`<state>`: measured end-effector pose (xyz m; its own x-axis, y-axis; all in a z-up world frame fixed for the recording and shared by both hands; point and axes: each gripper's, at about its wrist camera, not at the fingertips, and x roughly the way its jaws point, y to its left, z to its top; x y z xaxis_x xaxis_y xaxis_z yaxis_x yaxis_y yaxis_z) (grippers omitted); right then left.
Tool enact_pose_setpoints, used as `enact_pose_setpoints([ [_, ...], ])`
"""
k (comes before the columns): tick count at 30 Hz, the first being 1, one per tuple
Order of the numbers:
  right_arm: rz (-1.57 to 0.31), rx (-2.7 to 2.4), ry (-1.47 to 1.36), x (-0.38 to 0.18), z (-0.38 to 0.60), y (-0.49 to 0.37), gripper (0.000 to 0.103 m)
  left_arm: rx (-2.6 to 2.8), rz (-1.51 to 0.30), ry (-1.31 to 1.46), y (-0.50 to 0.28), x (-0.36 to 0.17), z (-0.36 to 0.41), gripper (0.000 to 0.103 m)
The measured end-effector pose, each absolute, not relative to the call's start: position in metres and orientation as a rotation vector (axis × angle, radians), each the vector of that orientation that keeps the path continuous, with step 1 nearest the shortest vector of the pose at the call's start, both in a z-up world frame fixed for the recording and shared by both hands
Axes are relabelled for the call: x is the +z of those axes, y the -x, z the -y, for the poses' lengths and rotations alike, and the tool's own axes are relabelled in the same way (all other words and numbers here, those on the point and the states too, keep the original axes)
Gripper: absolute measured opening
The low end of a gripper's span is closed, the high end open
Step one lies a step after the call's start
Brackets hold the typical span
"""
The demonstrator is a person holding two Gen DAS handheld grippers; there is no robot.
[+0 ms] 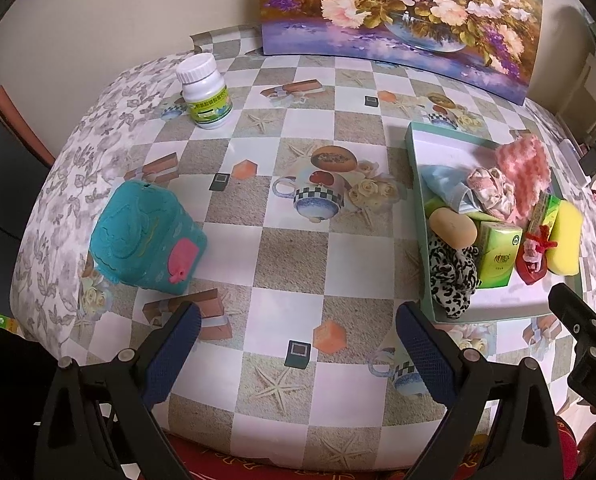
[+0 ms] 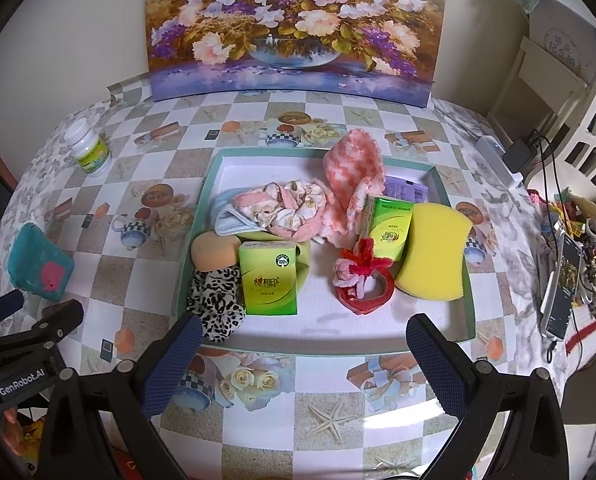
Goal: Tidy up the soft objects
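A shallow green-rimmed tray (image 2: pixel 210 184) holds several soft things: a yellow sponge (image 2: pixel 433 256), a pink cloth (image 2: pixel 353 172), a floral scrunchie (image 2: pixel 294 208), a leopard scrunchie (image 2: pixel 214 304), a tan sponge (image 2: pixel 212 254), two green tissue packs (image 2: pixel 270 280) and a red heart ornament (image 2: pixel 361 284). The tray also shows in the left wrist view (image 1: pixel 413 148). A teal pouch with a pink tab (image 1: pixel 146 236) lies alone on the table's left. My left gripper (image 1: pixel 298 356) is open and empty over the tablecloth, right of the pouch. My right gripper (image 2: pixel 301 360) is open and empty before the tray.
A white pill bottle (image 1: pixel 206 92) stands at the back left. A flower painting (image 2: pixel 298 28) leans on the wall behind. A phone, cables and clutter (image 2: pixel 561 280) lie along the right edge. The table edge curves close on the left.
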<state>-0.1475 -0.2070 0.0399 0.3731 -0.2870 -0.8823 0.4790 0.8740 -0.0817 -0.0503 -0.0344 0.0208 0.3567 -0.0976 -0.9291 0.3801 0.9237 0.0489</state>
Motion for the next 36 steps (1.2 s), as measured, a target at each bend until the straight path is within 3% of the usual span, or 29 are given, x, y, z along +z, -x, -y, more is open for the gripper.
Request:
enact_pose_setpoints([
  [36,-1.088,-0.500,-0.189,0.0382,0.2085,0.1469,0.103,-0.332,-1.162,-0.273,0.0508,0.0245,0.0377,0.098],
])
